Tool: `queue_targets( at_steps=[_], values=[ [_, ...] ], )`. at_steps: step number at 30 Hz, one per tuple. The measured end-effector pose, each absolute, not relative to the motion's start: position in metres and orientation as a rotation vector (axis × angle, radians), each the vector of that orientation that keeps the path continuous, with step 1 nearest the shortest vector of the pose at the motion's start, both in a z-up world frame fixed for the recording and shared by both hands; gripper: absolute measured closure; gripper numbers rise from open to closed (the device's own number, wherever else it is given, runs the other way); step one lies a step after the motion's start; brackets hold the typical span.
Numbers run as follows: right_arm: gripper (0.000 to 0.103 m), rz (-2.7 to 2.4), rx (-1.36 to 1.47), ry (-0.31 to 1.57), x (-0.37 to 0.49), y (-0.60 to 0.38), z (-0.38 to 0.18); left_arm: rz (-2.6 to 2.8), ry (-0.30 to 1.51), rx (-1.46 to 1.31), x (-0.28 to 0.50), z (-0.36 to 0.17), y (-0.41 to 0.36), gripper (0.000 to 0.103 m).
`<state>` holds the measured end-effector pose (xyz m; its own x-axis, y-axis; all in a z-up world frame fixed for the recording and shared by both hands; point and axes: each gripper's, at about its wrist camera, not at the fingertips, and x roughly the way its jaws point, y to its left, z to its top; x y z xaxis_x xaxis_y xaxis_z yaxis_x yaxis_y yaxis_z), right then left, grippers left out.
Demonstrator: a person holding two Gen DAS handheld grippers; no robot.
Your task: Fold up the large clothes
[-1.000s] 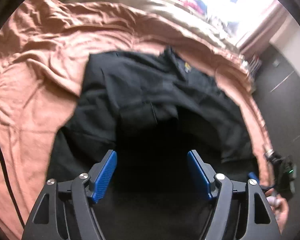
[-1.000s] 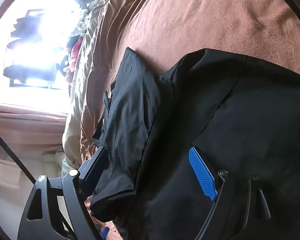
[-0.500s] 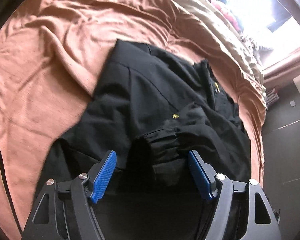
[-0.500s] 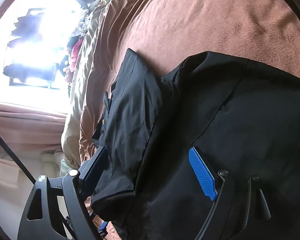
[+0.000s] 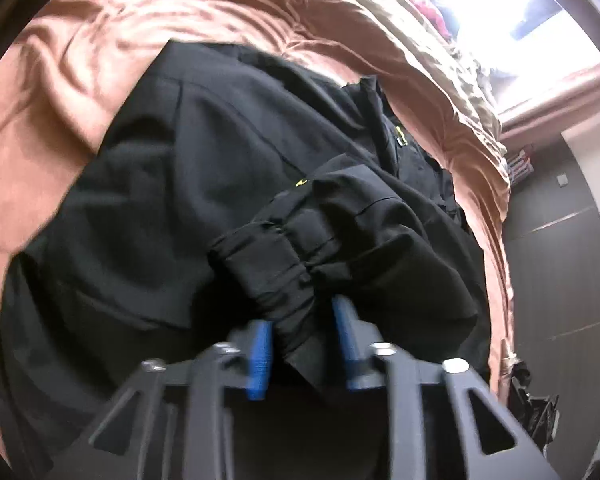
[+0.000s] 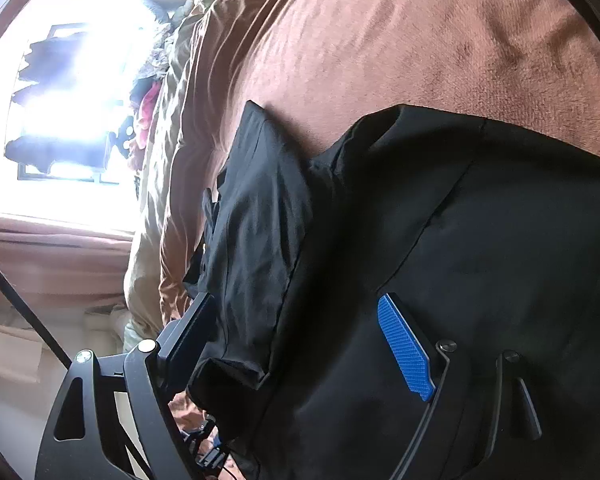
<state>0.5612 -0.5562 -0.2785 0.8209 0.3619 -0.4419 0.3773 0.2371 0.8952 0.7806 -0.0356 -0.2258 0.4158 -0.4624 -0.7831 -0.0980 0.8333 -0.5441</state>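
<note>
A black jacket [image 5: 188, 208] is spread over a rust-brown bedcover [image 5: 48, 92], filling most of the space ahead of the left gripper [image 5: 302, 332]. The left gripper's blue pads [image 5: 260, 356] are drawn close together, and a bunched, elasticated cuff of the jacket's sleeve [image 5: 276, 256] is pinched between them. The sleeve is seen doubled over the jacket body just beyond the fingertips, with a small yellow mark [image 5: 300, 182] on the cloth further ahead and the collar area [image 5: 384, 120] beyond that, slightly to the right. Some motion blur is present in this view, so fine detail of the grip cannot be made out.

In the right wrist view, the right gripper [image 6: 300, 344] is held with its fingers wide apart; nothing is clamped between them. A fold of the same jacket [image 6: 480, 240] lies across the gap, with the blue pad of one finger [image 6: 406, 350] resting against the dark cloth on the right, and the other finger [image 6: 188, 332] beside a loose flap [image 6: 256, 216] on the left. The bedcover [image 6: 380, 48] is seen ahead of this gripper, and a bright window [image 6: 68, 92] far off to its left
</note>
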Motion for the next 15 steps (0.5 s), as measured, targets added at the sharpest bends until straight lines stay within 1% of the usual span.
queue_targets(
  at_steps=[5,6,7,8,10,11,13,15],
  values=[
    [0.021,0.011,1.364,0.622,0.565,-0.560,-0.281,-0.217,1.035,-0.350,0.787,-0.185,-0.036,0.097],
    [0.023,0.019,1.362,0.611,0.567,-0.560,-0.283,-0.207,1.019,-0.325,0.789,-0.177,-0.033,0.097],
    [0.035,0.029,1.361,0.602,0.569,-0.559,-0.285,-0.195,1.008,-0.303,0.791,-0.171,-0.030,0.097],
    [0.039,0.041,1.361,0.599,0.572,-0.559,-0.288,-0.180,0.994,-0.266,0.794,-0.163,-0.027,0.098],
    [0.059,0.054,1.362,0.603,0.578,-0.559,-0.297,-0.159,0.978,-0.178,0.796,-0.153,-0.024,0.098],
    [0.062,0.053,1.361,0.608,0.580,-0.561,-0.301,-0.150,0.979,-0.144,0.796,-0.152,-0.023,0.098],
    [0.074,0.044,1.361,0.611,0.582,-0.563,-0.308,-0.109,0.998,-0.060,0.797,-0.157,-0.023,0.098],
    [0.079,0.031,1.340,0.610,0.584,-0.565,-0.311,-0.086,1.036,-0.025,0.797,-0.167,-0.020,0.097]
  ],
)
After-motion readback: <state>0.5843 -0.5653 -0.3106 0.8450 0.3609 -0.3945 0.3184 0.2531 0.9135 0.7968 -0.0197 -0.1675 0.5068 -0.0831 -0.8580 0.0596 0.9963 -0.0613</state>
